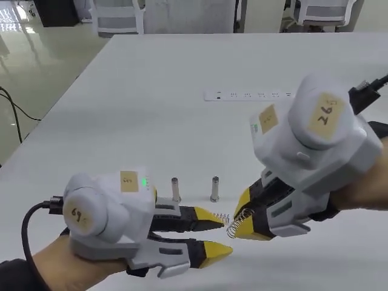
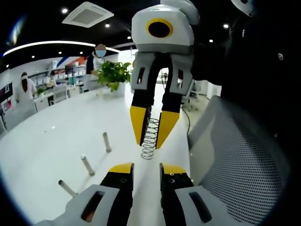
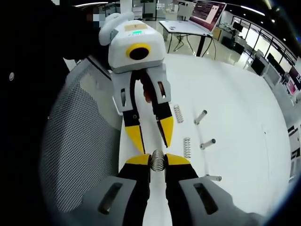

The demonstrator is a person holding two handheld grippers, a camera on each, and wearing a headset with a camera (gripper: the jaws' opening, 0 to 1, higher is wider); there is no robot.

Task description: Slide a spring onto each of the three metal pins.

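My right gripper (image 1: 241,215) is shut on a small metal spring (image 1: 234,220), held across its yellow tips just above the white table. In the right gripper view the spring (image 3: 158,161) sits pinched between the right gripper (image 3: 159,160). My left gripper (image 1: 217,232) faces it tip to tip, open and holding nothing. From the left gripper (image 2: 146,168) the spring (image 2: 149,139) hangs just ahead. Three upright metal pins (image 2: 107,142) (image 2: 87,165) (image 2: 67,187) stand bare in a row. Two more springs (image 3: 178,113) (image 3: 186,147) lie on the table beside the pins (image 3: 207,143).
A white power strip (image 1: 248,95) lies further back on the table (image 1: 151,109). Two of the pins (image 1: 176,189) (image 1: 214,189) stand just beyond the gripper tips. A grey mesh chair (image 2: 235,155) is beside the table's near edge. White chairs (image 1: 118,15) stand at the far end.
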